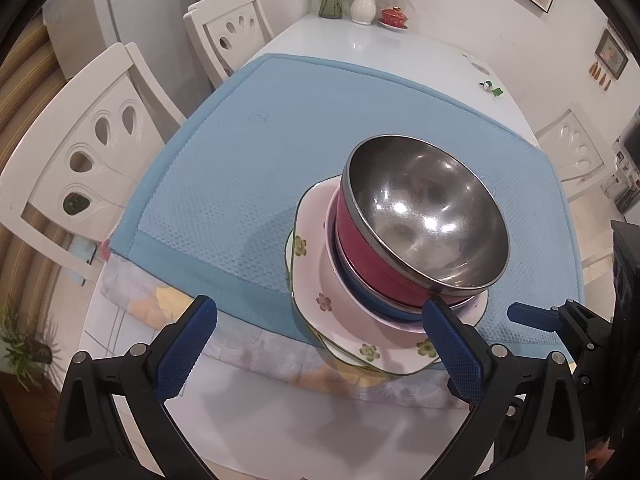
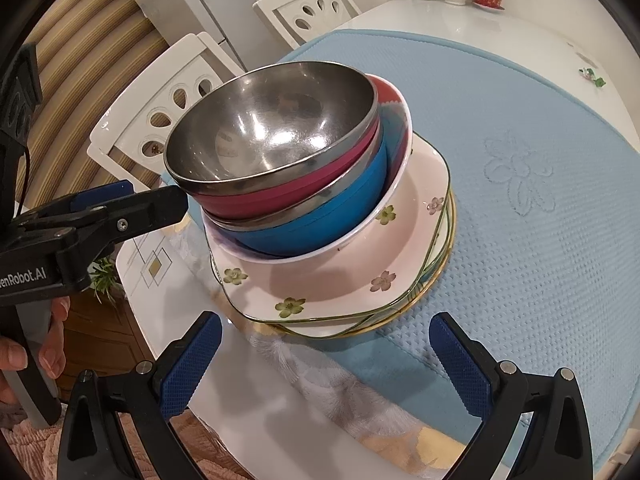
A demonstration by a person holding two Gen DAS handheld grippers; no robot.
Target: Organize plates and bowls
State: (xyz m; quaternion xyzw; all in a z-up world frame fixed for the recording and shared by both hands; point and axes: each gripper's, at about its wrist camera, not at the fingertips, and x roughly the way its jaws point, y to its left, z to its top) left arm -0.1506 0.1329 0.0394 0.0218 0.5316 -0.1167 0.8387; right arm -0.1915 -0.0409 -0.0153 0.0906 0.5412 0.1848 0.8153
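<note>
Your left gripper (image 1: 320, 320) hangs low over the near edge of the white surface (image 1: 372, 40), its blue-padded fingers (image 1: 186, 344) spread wide apart with nothing between them. The right-hand pad of that gripper sits just in front of the stack, close to the pink plate's rim; you cannot tell from this view whether it touches.

Your right gripper (image 2: 326, 356) is likewise spread wide and empty, its fingers (image 2: 190, 364) framing the near side of the stack without reaching it.

The stack stands near the front edge of the blue mat (image 1: 248, 152). At the bottom lie flower-patterned plates (image 2: 320, 280), pink on top, with green and gold rims of further plates showing under it, slightly offset from each other. On the plates sits a white bowl (image 2: 394, 184), in it a blue bowl (image 2: 348, 208), then a red bowl (image 1: 360, 236), and inside that a steel bowl (image 1: 424, 208), which tilts a little.

In the right wrist view, the left gripper's black body comes in from the left, its tip just beside the steel bowl's rim, and a hand (image 2: 36, 352) grips its handle below.
</note>
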